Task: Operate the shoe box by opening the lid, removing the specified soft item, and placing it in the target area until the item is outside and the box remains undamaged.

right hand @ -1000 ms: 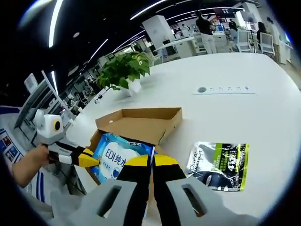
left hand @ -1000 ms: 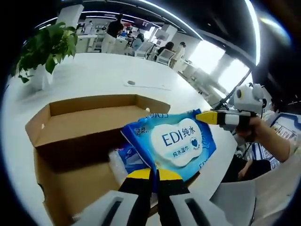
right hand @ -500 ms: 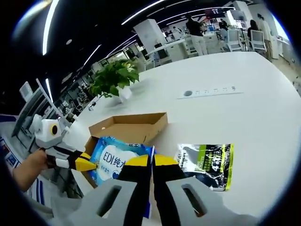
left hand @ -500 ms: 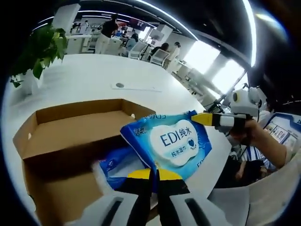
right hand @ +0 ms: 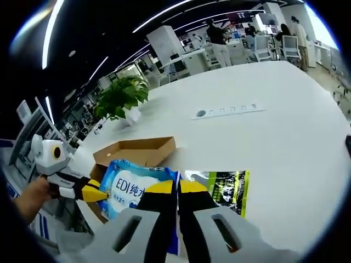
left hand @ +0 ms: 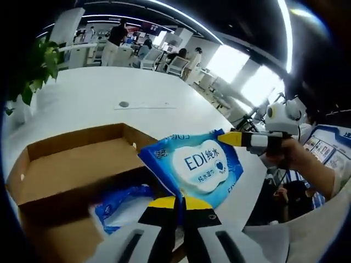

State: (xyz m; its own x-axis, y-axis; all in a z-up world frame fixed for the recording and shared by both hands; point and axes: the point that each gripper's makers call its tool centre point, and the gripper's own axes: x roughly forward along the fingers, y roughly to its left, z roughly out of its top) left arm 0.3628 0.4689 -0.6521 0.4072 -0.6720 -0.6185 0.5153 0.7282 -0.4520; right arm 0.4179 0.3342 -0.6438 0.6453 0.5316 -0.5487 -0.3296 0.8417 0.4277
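**Carrying the wipes pack clear of the box, both grippers on it**

Left gripper (left hand: 176, 204) is pinching the near edge of the blue wipes pack (left hand: 193, 167), jaws clenched on the film w/ yellow tips together. Right gripper (right hand: 169, 189) is clamping the opposite edge of the same pack; in the left gripper view it's coming in from the right, its yellow tip on the pack's far corner, a hand behind it. Pack is hanging in the air btw the two, above the front edge of the open shoe box (left hand: 66, 164), no longer resting inside it. Lid's flipped back, cardboard looking intact. Something else blue + white (left hand: 123, 200) is lying in the box; can't tell what.

Beside the box, on the white table (right hand: 285, 120), a green/black pouch (right hand: 222, 189) is lying flat, prob. marking the drop zone, though that's a guess.

Doing it well, imo:
- Keeping both grips steady and moving together, so the soft film isn't stretching or tearing.
- Lifting high enough that the pack's lower edge isn't dragging on the box wall.
- Heading for bare table near the pouch, not on top of it.
- Lowering till the pack is lying flat before letting go; one side at a time is fine.

Potted plant (right hand: 122, 97) is well apart, no bother.
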